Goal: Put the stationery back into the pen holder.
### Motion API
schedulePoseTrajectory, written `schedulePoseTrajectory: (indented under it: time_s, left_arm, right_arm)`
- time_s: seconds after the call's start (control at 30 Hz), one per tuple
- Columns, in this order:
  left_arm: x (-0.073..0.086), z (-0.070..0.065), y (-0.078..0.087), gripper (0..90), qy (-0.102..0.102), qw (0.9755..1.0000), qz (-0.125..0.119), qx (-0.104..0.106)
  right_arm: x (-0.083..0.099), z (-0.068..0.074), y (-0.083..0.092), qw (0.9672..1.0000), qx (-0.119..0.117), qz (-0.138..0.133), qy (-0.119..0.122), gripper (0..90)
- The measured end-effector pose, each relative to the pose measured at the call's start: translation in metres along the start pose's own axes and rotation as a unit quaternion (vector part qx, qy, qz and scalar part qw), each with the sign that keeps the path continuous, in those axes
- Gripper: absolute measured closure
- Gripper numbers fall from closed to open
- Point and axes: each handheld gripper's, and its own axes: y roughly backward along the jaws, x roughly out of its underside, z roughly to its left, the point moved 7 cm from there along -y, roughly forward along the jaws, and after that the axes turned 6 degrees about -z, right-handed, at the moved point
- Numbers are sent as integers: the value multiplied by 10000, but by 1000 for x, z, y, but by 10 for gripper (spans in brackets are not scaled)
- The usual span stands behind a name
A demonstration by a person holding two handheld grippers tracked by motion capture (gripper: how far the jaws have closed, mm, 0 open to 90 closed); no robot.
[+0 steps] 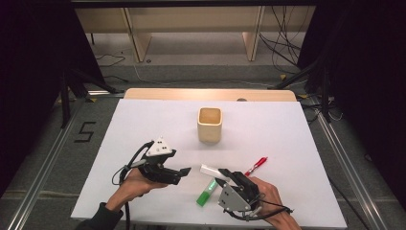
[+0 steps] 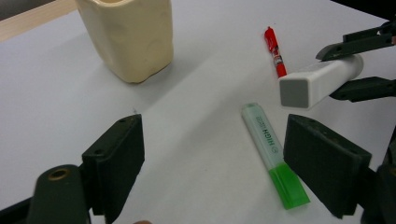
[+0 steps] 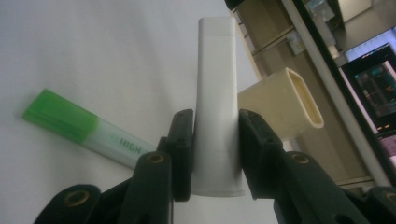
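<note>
Our right tool (image 3: 215, 154) clamps a smooth white plastic tube (image 3: 215, 93), squarish in section with a flat grey end, held off the white bench (image 1: 143, 124) just above the highlighter (image 2: 273, 151). That flat, pale-bodied marker with a translucent green cap lies between both tools. Our left tool (image 2: 215, 154) stands wide, holding nothing. Farther off sit a cream, rounded-square cup (image 1: 209, 124) and a slim red pen (image 1: 256, 165).
</note>
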Motion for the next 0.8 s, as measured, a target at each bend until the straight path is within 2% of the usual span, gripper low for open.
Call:
schedulePoseTrajectory:
  time_s: [0.1,0.17,0.27,0.43,0.47,0.53,0.6,0.63,0.73,0.8]
  left_arm:
    - [-4,-3,-2,199,-66,9999,74,82]
    - [-6,-6,-4,200,-121,9997,144,170]
    - [-9,-11,-7,199,-248,9988,311,287]
    - [-13,-22,-14,202,-439,9966,502,487]
    - [-13,-24,-15,203,-500,9958,558,530]
    - [-14,-28,-18,203,-611,9938,711,591]
    - [-14,-31,-20,204,-687,9923,814,637]
    - [-14,-33,-21,205,-736,9912,870,671]
    - [-14,-38,-25,206,-859,9882,1025,752]
    - [-14,-41,-28,207,-960,9858,1126,796]
  right_arm:
    - [1,3,0,9985,189,-9,515,678]
    - [0,4,0,9952,306,-31,924,678]
    - [-1,8,1,9927,441,-32,1122,678]
    - [-1,14,0,9867,487,-49,1552,678]
    - [-2,14,0,9845,507,-85,1679,678]
    - [-1,16,0,9827,540,-73,1771,678]
    - [-1,16,-1,9793,529,-77,1951,678]
    - [-1,18,0,9794,585,-53,1930,678]
    - [-1,19,-2,9756,556,-109,2120,677]
    - [-1,20,-2,9745,551,-87,2173,678]
